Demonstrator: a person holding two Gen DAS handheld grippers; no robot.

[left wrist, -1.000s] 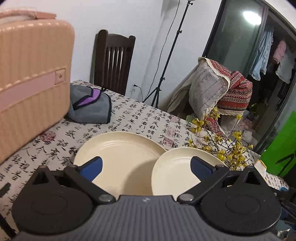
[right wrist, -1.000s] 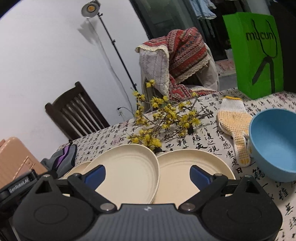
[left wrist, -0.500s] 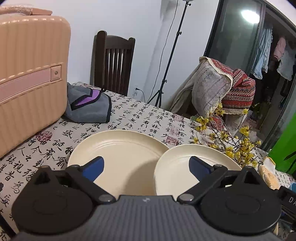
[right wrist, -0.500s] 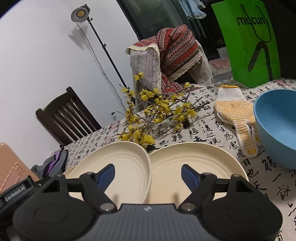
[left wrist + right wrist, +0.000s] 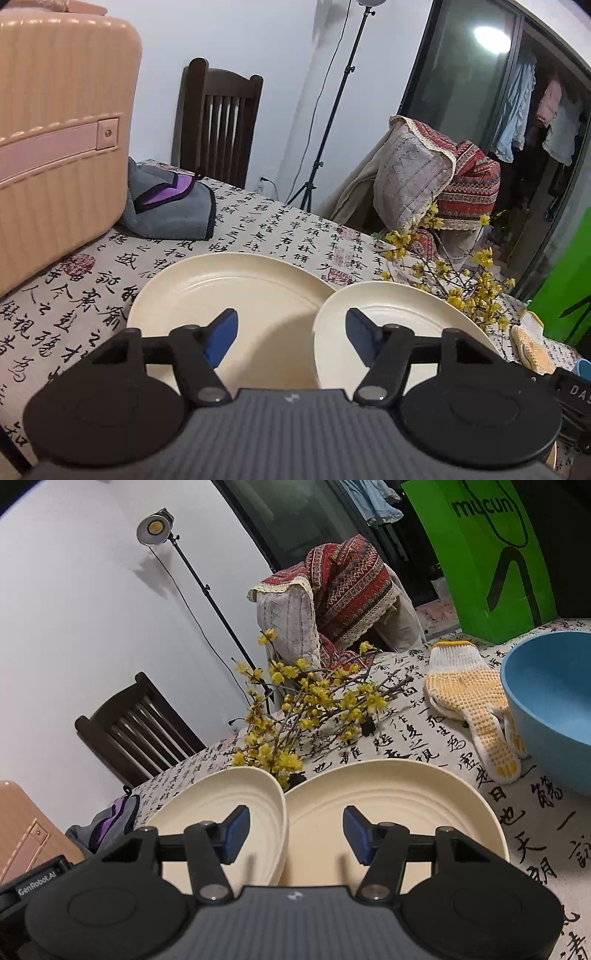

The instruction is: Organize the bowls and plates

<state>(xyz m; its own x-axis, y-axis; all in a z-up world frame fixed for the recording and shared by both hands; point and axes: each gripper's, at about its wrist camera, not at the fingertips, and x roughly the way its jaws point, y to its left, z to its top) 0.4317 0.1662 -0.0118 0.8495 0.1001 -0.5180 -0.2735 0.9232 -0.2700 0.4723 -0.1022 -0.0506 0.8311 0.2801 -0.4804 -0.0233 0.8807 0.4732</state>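
- Suitcase (image 5: 59,147), peach-coloured, stands at the far left on the calligraphy-print tablecloth (image 5: 258,236), with a grey and purple cloth (image 5: 170,206) just beside it
- Left plate (image 5: 221,295), cream, lies flat on the tablecloth; its right edge passes under the rim of the middle plate (image 5: 391,325)
- Left gripper (image 5: 291,338) hangs low over the two, jaws parted and just narrowed, blue pads (image 5: 221,332) pressing on nothing
- Right gripper (image 5: 295,829) hangs over the seam where the middle plate meets the right plate (image 5: 391,812); its jaws have just been closing yet stand apart, gripping nothing
- Yellow blossom branches (image 5: 314,709) lie just behind the plates
- Knitted work glove (image 5: 469,698) rests between the branches and the blue bowl (image 5: 554,709)
- Green bag (image 5: 487,554) stands behind the bowl at the far right
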